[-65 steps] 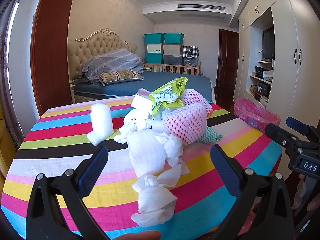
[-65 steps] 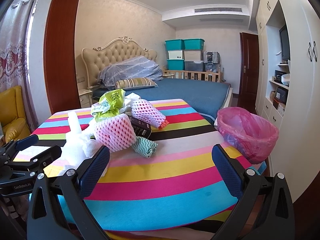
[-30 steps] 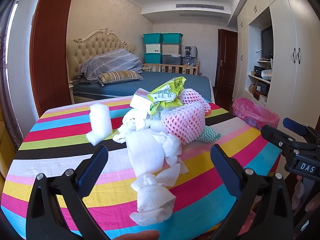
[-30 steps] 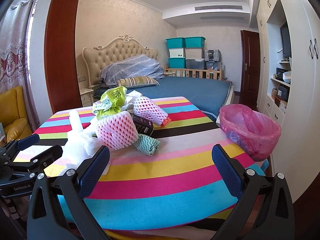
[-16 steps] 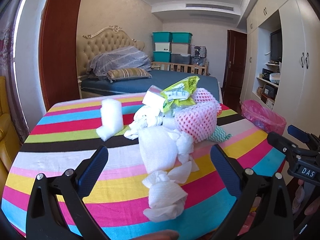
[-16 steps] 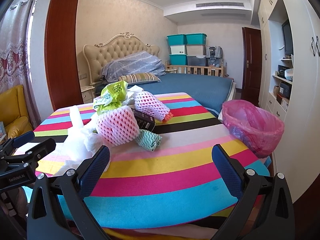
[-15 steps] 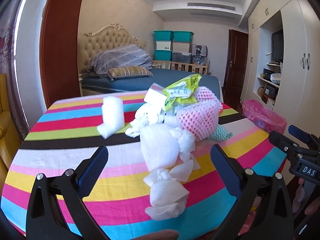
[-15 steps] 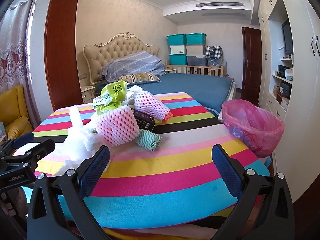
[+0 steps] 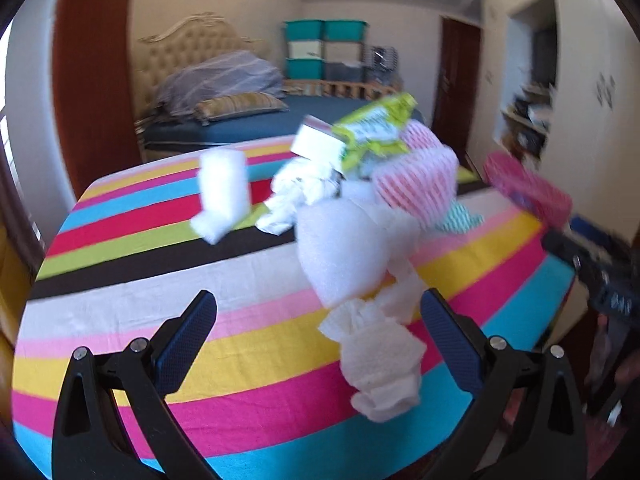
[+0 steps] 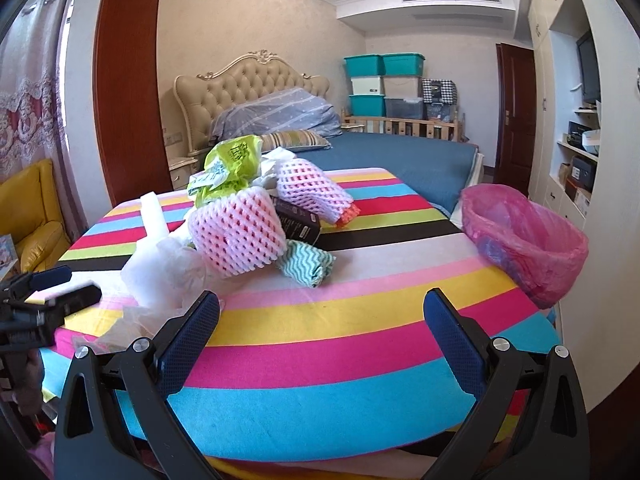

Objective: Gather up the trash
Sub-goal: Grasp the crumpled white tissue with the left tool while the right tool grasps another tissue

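Note:
A heap of trash lies on the striped table [image 9: 120,280]: crumpled white tissue [image 9: 380,364] nearest, white foam wrap [image 9: 340,252], a pink foam fruit net [image 9: 416,184], a green wrapper [image 9: 372,128] and a separate white foam roll [image 9: 222,196]. My left gripper [image 9: 320,332] is open, low over the near edge, with the tissue just inside its right finger. My right gripper [image 10: 322,328] is open over the table's near side. From it I see the fruit net [image 10: 236,232], a second net [image 10: 312,188], a teal cloth [image 10: 308,264] and the pink-lined bin [image 10: 524,240] at right.
A dark box [image 10: 298,220] sits under the nets. The other gripper [image 10: 36,304] shows at the left edge of the right wrist view. A bed [image 10: 400,152], stacked storage boxes [image 10: 380,84], a yellow armchair [image 10: 32,216] and wall cupboards [image 10: 576,120] surround the table.
My left gripper has moved forward and lower toward the trash heap, and its view is motion-blurred. My right gripper has edged slightly closer to the table. Both stay open.

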`<state>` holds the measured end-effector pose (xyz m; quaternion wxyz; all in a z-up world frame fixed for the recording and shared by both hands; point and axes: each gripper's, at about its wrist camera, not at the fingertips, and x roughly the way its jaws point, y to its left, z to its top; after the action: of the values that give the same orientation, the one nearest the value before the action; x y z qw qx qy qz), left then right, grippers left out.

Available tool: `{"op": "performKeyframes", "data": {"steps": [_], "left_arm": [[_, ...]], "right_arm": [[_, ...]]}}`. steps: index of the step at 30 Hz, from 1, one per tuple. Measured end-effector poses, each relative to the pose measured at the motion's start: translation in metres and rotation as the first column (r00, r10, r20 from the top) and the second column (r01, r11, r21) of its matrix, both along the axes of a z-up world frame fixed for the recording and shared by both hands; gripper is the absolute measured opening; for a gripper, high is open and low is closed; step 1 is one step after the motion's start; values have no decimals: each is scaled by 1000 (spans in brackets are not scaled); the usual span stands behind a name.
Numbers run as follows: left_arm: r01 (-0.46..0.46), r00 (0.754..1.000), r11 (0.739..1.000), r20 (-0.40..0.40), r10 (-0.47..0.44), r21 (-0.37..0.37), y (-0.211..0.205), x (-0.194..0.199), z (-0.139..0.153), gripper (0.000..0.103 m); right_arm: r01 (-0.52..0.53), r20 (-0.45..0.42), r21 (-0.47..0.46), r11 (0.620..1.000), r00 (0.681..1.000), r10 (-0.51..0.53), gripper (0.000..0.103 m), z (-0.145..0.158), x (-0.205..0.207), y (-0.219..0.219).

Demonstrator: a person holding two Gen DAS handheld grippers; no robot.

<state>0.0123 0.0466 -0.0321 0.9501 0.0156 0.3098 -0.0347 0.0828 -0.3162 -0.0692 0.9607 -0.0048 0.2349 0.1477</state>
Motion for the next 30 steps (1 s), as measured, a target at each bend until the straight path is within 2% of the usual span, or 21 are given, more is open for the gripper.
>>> {"op": "performKeyframes", "data": {"steps": [3, 5, 7, 9, 11, 12, 13, 16, 18, 21, 23, 26, 30], "left_arm": [[83, 995, 996, -53, -81, 23, -16, 3, -11, 98], [102, 991, 994, -89, -99, 32, -22, 7, -18, 98], [125, 983, 992, -142, -119, 31, -26, 14, -27, 81], [137, 973, 990, -190, -129, 29, -26, 20, -37, 70], [163, 965, 986, -206, -164, -20, -23, 22, -41, 60], [182, 962, 982, -199, -188, -46, -21, 20, -40, 49], [190, 962, 981, -190, -195, -46, -19, 19, -38, 47], [173, 978, 984, -123, -166, 47, -16, 8, -31, 43], [155, 986, 985, -80, -149, 71, -9, 0, -25, 43], [108, 994, 992, -33, -105, 72, 6, -6, -18, 43], [64, 998, 995, -23, -63, 79, 17, -6, -17, 43], [25, 1000, 999, -8, -25, 44, 31, -9, -12, 43], [-8, 999, 1000, 46, 7, 10, 46, -17, 2, 43]], "right_arm": [[-7, -10, 1, 1000, 1000, 7, 96, -3, 3, 2], [-10, -11, -4, 1000, 1000, 10, 96, -3, 3, 3], [-14, -8, -9, 1000, 1000, 14, 96, -3, 3, 3], [-25, -7, -14, 1000, 1000, 25, 96, -4, 5, 5], [-48, -14, -15, 999, 999, 48, 96, -5, 8, 10], [-61, -16, -18, 998, 998, 61, 96, -5, 10, 14], [-85, -13, -26, 996, 996, 85, 96, -6, 12, 20], [-164, -3, -42, 986, 987, 164, 96, -6, 14, 40], [-206, 1, -49, 977, 979, 206, 96, -7, 16, 51], [-272, -11, -53, 961, 962, 272, 86, -11, 24, 72], [-311, -51, -39, 950, 950, 309, 78, -15, 33, 85], [-358, -103, -12, 934, 929, 355, 70, -19, 43, 102], [-398, -119, -20, 917, 912, 393, 64, -20, 48, 120]]}}
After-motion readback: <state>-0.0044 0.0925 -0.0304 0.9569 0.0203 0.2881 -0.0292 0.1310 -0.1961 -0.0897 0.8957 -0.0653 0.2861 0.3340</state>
